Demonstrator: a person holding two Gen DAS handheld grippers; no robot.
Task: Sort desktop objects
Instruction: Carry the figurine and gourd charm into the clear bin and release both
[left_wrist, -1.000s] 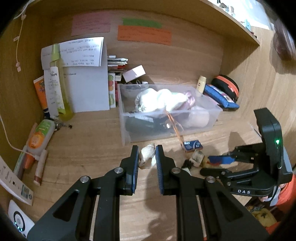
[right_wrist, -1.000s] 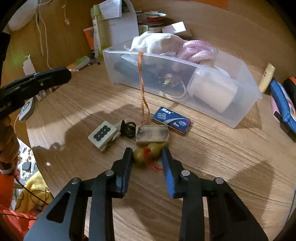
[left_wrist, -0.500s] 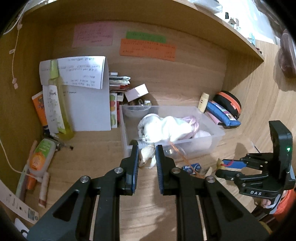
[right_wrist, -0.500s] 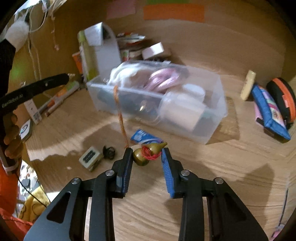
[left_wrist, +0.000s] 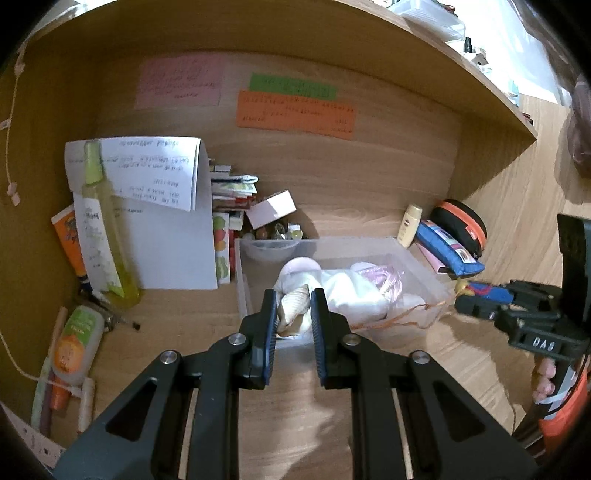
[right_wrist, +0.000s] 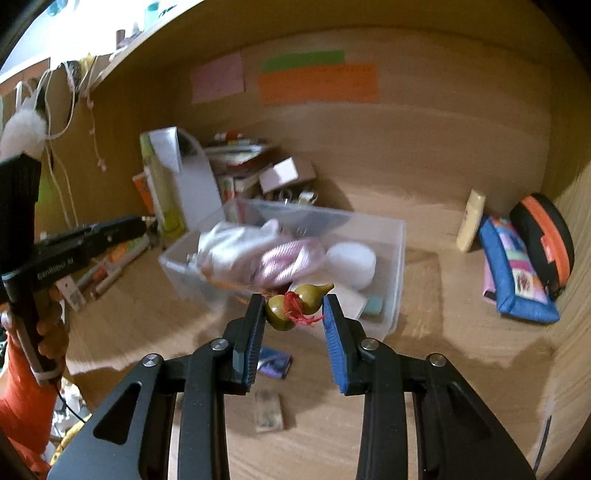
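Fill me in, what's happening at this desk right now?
A person is sorting desk clutter with two handheld grippers. The left gripper is shut on a seashell, held over the near edge of the clear plastic bin. The right gripper is shut on a small gourd charm with red thread, in front of the same bin. Neither item is dropped in yet.

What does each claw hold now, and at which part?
The left claw holds a seashell by its two sides. The right claw holds a small gourd lengthwise, at its round base and its narrow top.
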